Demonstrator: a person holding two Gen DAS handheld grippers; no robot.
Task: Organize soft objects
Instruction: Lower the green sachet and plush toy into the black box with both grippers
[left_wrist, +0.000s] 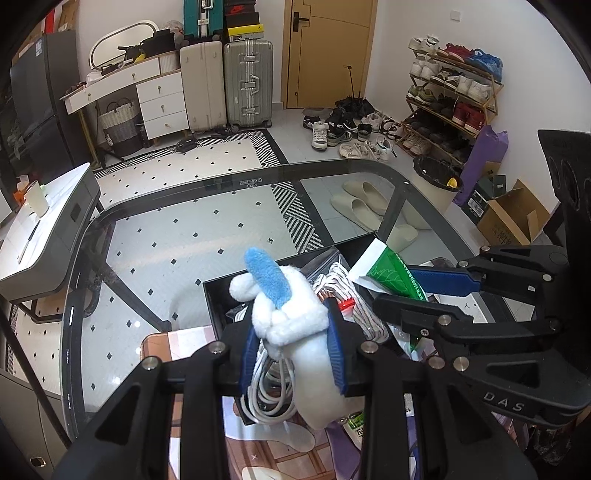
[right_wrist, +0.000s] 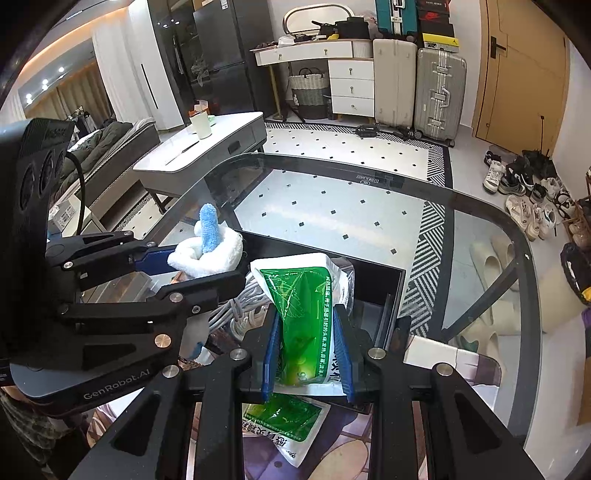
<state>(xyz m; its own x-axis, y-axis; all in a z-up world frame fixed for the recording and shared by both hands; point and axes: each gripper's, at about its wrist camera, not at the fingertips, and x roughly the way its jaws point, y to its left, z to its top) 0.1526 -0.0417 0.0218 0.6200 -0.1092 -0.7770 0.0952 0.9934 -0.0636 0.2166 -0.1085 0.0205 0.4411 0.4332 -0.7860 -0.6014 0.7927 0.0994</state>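
Item: plush (left_wrist: 291, 321). White, with a blue ear or tuft. Held aloft in the left gripper (left_wrist: 293, 345), whose blue pads pinch its body from both sides with the jaws nearly closed; the soft fill gives under the squeeze, hence the narrow gap. It hangs above the near-left part of the box (left_wrist: 214, 295), head away from the camera.

Item: pouch (right_wrist: 304, 325). Green and white, printed, flexible. Clamped upright in the right gripper (right_wrist: 308, 352), jaws likewise drawn almost together, gripping low on the pouch so that the top stands free. It is carried over the box's near edge, just right of the plush.

Item: box. Black, open-topped, on the glass table (left_wrist: 177, 229). Judged to be the collecting bin, since both carried items are poised over it.

Item: cable (left_wrist: 269, 384). White coil, already lying in the box beneath the plush; more grey-white cord sits beside it.

Item: second pouch (right_wrist: 284, 424). Same green print, lying flat on a patterned mat (left_wrist: 177, 343) at the near side, outside the box; judged still to be sorted.

Note: both grippers are side by side and close, apparently for a paired drop; the crowded box leaves little free floor, so a soft piece may settle on top of the cords.
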